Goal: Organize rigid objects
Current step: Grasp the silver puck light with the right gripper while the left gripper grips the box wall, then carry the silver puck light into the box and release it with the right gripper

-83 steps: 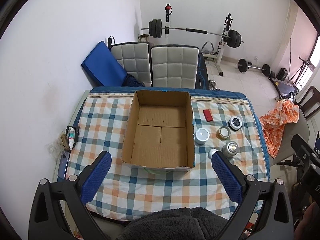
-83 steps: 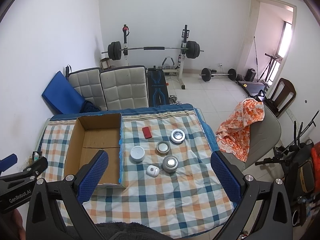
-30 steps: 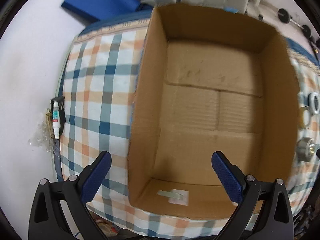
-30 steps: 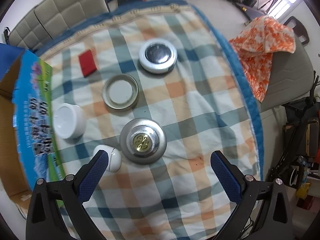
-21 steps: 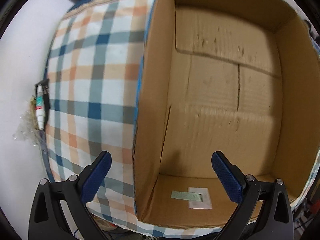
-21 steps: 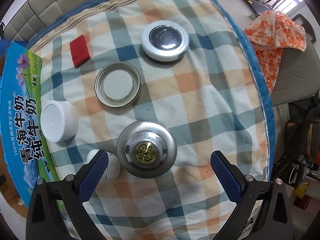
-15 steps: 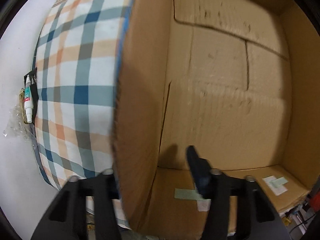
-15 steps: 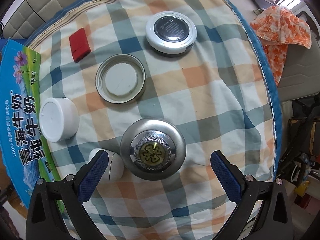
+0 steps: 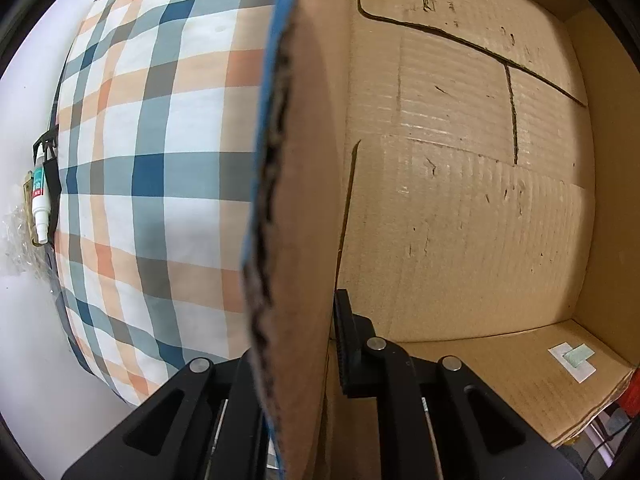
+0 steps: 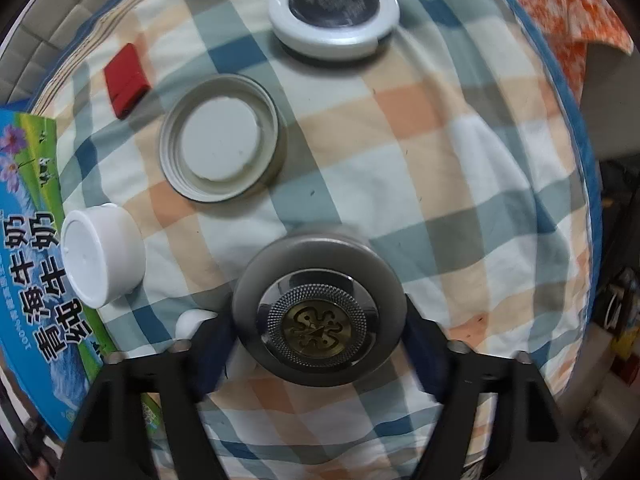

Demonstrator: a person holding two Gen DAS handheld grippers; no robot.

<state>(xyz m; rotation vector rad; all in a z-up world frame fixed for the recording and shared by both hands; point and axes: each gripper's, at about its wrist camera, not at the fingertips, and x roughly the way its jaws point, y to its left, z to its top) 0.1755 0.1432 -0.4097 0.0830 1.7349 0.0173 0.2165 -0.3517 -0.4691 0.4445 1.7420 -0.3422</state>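
Note:
My left gripper [image 9: 294,344] is shut on the left wall [image 9: 296,200] of the open cardboard box [image 9: 460,200]; one finger is inside, the other is hidden outside the wall. The box is empty inside. My right gripper [image 10: 318,332] is shut on the round silver tin [image 10: 318,316] with a brass emblem on its lid. Near it on the checked cloth lie a white cap [image 10: 100,252], a metal jar lid [image 10: 220,152], a white-rimmed black disc [image 10: 334,18], a red block [image 10: 126,78] and a small white object [image 10: 194,322], mostly hidden behind my left finger.
The box's printed blue and green outer side [image 10: 28,264] stands at the left edge of the right wrist view. A small white bottle [image 9: 40,204] lies off the table's left edge. An orange cloth [image 10: 572,12] hangs on a chair at the far right.
My left gripper has closed on the box's left wall. My right gripper has come down and closed on the silver tin.

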